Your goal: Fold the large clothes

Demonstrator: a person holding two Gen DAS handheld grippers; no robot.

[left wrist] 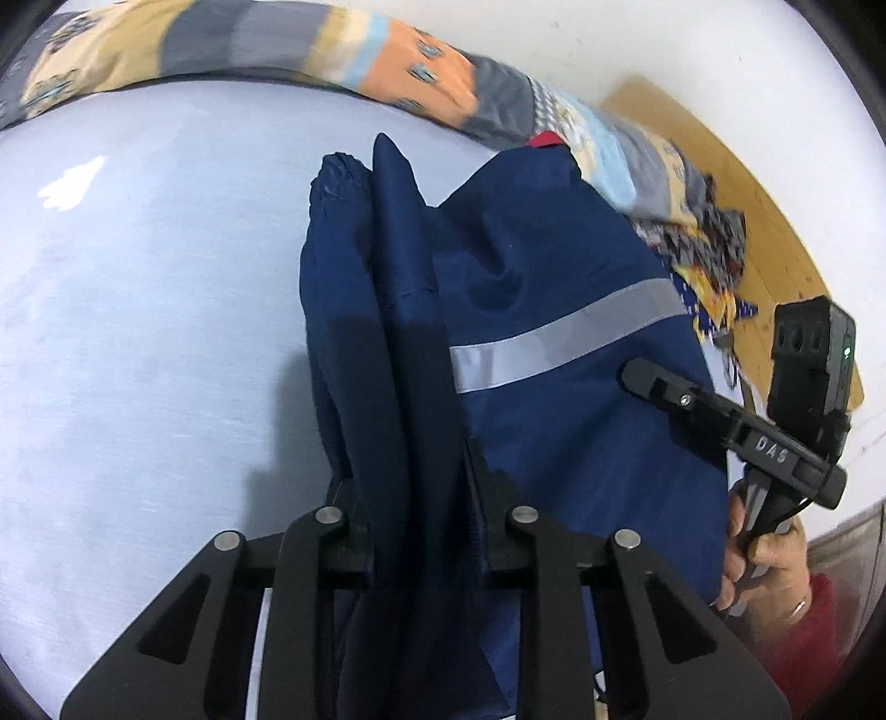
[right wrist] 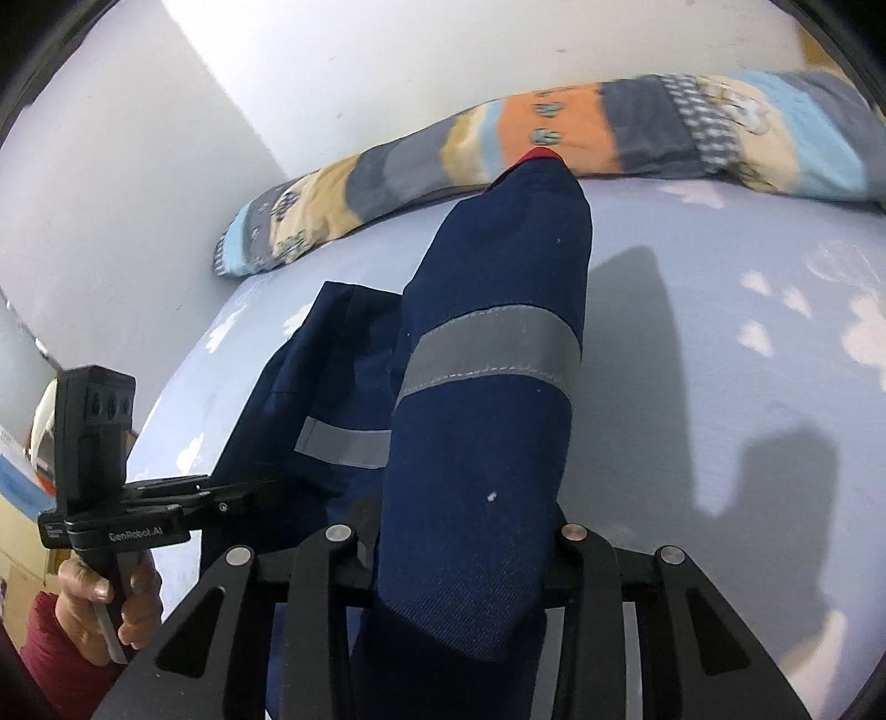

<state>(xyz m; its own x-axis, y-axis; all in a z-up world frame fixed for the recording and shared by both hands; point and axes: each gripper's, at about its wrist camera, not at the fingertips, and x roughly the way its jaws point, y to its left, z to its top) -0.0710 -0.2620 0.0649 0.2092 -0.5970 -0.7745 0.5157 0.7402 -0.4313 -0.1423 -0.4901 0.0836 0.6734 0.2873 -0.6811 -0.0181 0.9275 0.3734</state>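
Navy workwear garment (left wrist: pixel 554 266), soft and heavy, hangs bunched from both left tongs (left wrist: pixel 421 498) and right tongs (right wrist: pixel 459 531), each clamped on thick folds; hems beside the grey band (right wrist: pixel 487 354) grip better.

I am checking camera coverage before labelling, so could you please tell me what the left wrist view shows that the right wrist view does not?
Only the left wrist view shows a wooden board against the wall and the right hand-held gripper.

Only the right wrist view shows the left hand-held gripper, a second reflective stripe on the lower fabric, and cloud prints on the sheet.

Both show the navy work garment with its grey reflective stripe, the patterned pillow and the light blue bedsheet.
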